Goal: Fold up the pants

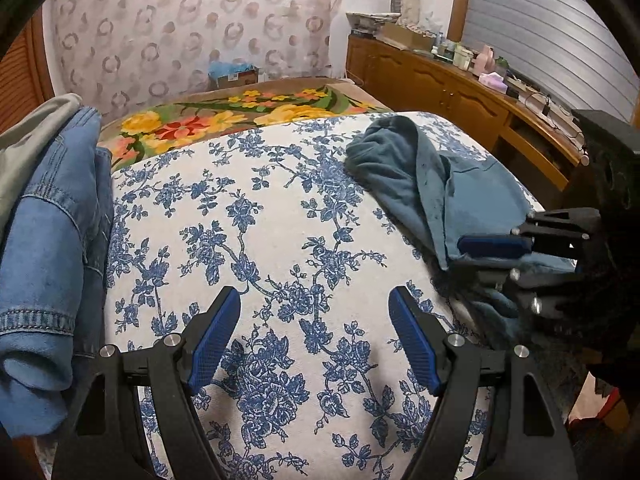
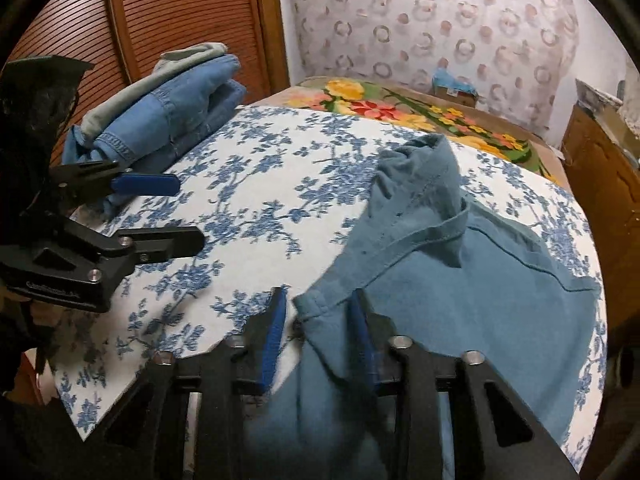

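One teal pants (image 2: 460,280), two tools (left (image 1: 314,340), right (image 2: 320,334)), one stack of folded denim (image 2: 168,112), one floral bed (image 1: 260,220)
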`<state>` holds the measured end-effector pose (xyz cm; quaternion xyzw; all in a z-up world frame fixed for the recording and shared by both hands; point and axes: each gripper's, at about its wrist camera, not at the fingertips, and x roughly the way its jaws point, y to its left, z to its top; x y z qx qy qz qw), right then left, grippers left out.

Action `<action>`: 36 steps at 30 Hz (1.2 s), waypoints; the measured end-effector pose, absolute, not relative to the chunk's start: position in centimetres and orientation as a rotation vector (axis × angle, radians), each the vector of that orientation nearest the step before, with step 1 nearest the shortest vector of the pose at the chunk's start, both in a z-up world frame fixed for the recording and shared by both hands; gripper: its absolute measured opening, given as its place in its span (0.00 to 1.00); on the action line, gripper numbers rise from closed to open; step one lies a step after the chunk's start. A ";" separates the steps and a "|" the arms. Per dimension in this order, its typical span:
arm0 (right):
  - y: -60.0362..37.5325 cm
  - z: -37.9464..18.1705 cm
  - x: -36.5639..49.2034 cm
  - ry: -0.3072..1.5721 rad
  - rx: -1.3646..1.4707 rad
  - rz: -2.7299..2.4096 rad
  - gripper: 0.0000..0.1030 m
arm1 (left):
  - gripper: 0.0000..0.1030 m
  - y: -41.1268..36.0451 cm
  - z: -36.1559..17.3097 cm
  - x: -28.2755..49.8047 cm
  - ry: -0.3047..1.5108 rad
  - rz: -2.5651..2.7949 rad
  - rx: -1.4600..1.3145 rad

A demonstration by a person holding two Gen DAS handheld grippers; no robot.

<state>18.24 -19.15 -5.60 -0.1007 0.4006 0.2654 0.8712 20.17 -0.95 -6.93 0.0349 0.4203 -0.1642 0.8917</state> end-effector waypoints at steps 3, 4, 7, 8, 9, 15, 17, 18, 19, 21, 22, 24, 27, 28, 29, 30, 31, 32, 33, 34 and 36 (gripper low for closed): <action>-20.1 -5.0 18.2 0.827 -0.164 0.568 0.04 | 0.75 -1.2 -6.9 20.2 0.871 -0.347 0.073; -20.2 -4.7 18.0 0.819 -0.167 0.562 0.04 | 0.75 -1.4 -6.9 20.3 0.872 -0.350 0.074; -21.2 -3.9 18.0 0.792 -0.139 0.551 0.04 | 0.75 -2.1 -6.8 20.5 0.874 -0.362 0.080; -21.6 -3.7 17.9 0.783 -0.128 0.545 0.04 | 0.75 -2.4 -6.8 20.5 0.875 -0.366 0.082; -22.0 -3.5 17.9 0.774 -0.122 0.538 0.04 | 0.75 -2.7 -6.7 20.6 0.875 -0.370 0.084; -25.5 -1.9 18.1 0.717 -0.100 0.466 0.04 | 0.75 -4.6 -6.5 21.5 0.875 -0.388 0.101; -26.7 -1.6 18.3 0.703 -0.091 0.437 0.04 | 0.75 -5.3 -6.5 21.8 0.877 -0.395 0.108; -27.2 -1.5 18.3 0.699 -0.085 0.423 0.04 | 0.75 -5.6 -6.5 21.9 0.878 -0.398 0.110; -28.0 -1.6 18.4 0.696 -0.080 0.405 0.04 | 0.75 -6.0 -6.6 22.1 0.878 -0.400 0.113; -29.2 -1.4 18.5 0.693 -0.075 0.376 0.04 | 0.75 -6.6 -6.6 22.5 0.881 -0.405 0.118; -29.8 -1.6 18.6 0.694 -0.072 0.361 0.04 | 0.75 -6.9 -6.6 22.8 0.883 -0.406 0.121; -30.8 -2.0 19.1 0.699 -0.065 0.329 0.04 | 0.75 -7.6 -6.7 23.3 0.885 -0.407 0.129; -31.6 -2.4 19.7 0.705 -0.050 0.302 0.04 | 0.75 -8.3 -6.6 24.0 0.887 -0.407 0.138; -31.8 -2.6 19.8 0.705 -0.046 0.293 0.04 | 0.75 -8.5 -6.6 24.2 0.885 -0.407 0.140; -31.9 -2.7 19.8 0.703 -0.042 0.288 0.04 | 0.75 -8.7 -6.5 24.4 0.885 -0.407 0.142; -31.9 -2.7 19.9 0.701 -0.040 0.284 0.04 | 0.75 -8.9 -6.5 24.7 0.884 -0.405 0.144; -31.9 -2.7 20.1 0.699 -0.038 0.280 0.04 | 0.75 -9.0 -6.5 25.0 0.883 -0.402 0.146; -31.8 -2.9 20.4 0.702 -0.037 0.278 0.04 | 0.75 -9.2 -6.4 25.3 0.883 -0.399 0.147; -31.5 -3.0 20.7 0.705 -0.040 0.275 0.04 | 0.75 -9.3 -6.4 25.7 0.883 -0.397 0.146; -31.3 -3.1 20.9 0.705 -0.041 0.274 0.04 | 0.75 -9.4 -6.4 26.1 0.883 -0.396 0.145; -31.4 -3.3 21.7 0.706 -0.046 0.273 0.04 | 0.75 -9.6 -6.5 26.8 0.882 -0.389 0.148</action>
